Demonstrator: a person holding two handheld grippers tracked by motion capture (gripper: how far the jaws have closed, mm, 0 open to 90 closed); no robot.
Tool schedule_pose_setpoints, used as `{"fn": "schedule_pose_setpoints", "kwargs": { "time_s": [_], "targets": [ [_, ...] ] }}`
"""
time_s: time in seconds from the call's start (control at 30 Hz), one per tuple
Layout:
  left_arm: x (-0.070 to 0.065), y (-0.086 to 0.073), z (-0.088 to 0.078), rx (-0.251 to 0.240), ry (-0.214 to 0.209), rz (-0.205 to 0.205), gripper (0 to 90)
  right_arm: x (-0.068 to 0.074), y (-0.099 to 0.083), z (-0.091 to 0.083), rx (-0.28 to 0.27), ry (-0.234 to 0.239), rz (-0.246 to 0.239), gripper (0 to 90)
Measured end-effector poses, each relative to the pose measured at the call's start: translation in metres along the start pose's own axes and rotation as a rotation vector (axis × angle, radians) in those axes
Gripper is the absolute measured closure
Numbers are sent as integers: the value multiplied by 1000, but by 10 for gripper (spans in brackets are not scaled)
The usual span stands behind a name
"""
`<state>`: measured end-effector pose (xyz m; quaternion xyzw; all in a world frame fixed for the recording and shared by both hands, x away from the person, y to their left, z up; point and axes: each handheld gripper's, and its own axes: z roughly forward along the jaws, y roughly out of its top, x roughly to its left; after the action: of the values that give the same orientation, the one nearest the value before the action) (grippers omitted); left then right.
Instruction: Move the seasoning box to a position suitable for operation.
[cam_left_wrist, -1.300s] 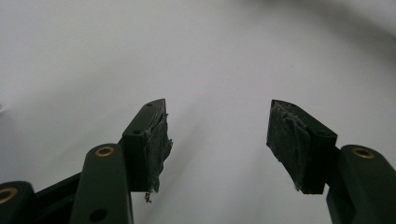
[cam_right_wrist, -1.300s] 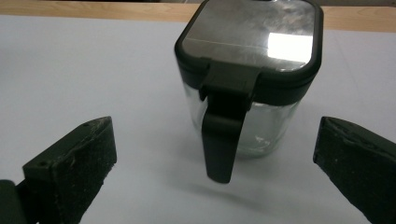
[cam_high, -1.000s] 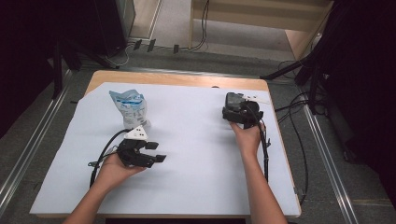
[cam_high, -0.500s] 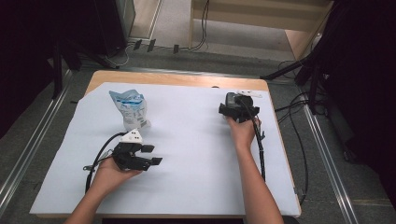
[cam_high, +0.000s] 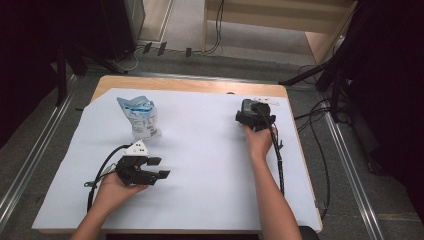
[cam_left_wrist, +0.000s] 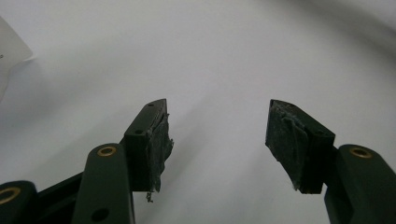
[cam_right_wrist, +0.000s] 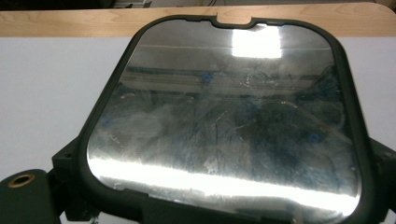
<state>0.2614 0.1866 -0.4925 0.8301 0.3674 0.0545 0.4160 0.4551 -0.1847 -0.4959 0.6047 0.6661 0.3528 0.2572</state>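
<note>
The right gripper (cam_high: 250, 114) is seen at about two o'clock on the white surface (cam_high: 210, 165), and the framed panel (cam_high: 247, 106) is carried at its front, close above the sheet. In the right gripper view the framed panel (cam_right_wrist: 224, 116) is shown as a rounded square: a thin dark rim, a small notch at twelve o'clock, and a glossy face that mirrors the room and is streaked with scuffs and smears. Its six o'clock edge is set between the fingers, which have just been closing a little. The pads are hidden beneath the rim, but a narrow grip on that edge is judged to be in place.

The panel is judged stiff, flat and fairly light, with a face that is slick and easily marked or cracked. The rim should be pinched, not the glossy middle, and only gently.

The left gripper (cam_high: 159, 167) is held at seven o'clock, its fingers (cam_left_wrist: 289, 140) parted about halfway with nothing between them. A blue-and-white bag (cam_high: 141, 117) stands at ten o'clock.
</note>
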Motion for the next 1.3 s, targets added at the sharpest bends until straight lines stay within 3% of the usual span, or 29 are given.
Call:
{"fn": "schedule_pose_setpoints", "kwargs": {
  "time_s": [0.13, 0.27, 0.43, 0.63, 0.67, 0.77, 0.97, 1.0, 1.1, 1.3],
  "targets": [
    [0, -1, -1, -2, 2, -5, 403, 1, 0, 0, -3, -5, -8, 100],
    [0, -2, -1, 3, 4, -5, 403, 1, 0, -5, -34, -30, -56, 151],
    [1, -2, 0, 6, 3, -7, 403, -2, -2, -7, -35, -15, -53, 157],
    [2, -1, 1, 13, -2, -16, 398, -1, -2, -14, -35, 26, -64, 160],
    [2, 0, 2, 22, -12, -39, 397, 0, -1, -18, -42, 34, -83, 161],
    [2, 1, 3, 26, -24, -43, 397, 2, 0, -27, -50, 55, -102, 161],
    [1, 5, 5, 35, -29, -21, 398, 5, -2, -45, -70, 98, -128, 161],
    [2, 5, 4, 33, -29, -18, 402, 7, -5, -53, -73, 129, -143, 162],
    [2, 6, 3, 31, -28, -14, 422, 8, -9, -59, -72, 152, -145, 162],
    [5, 10, 4, 33, -35, 1, 429, 20, -24, -85, -65, 238, -205, 162]
  ]
}}
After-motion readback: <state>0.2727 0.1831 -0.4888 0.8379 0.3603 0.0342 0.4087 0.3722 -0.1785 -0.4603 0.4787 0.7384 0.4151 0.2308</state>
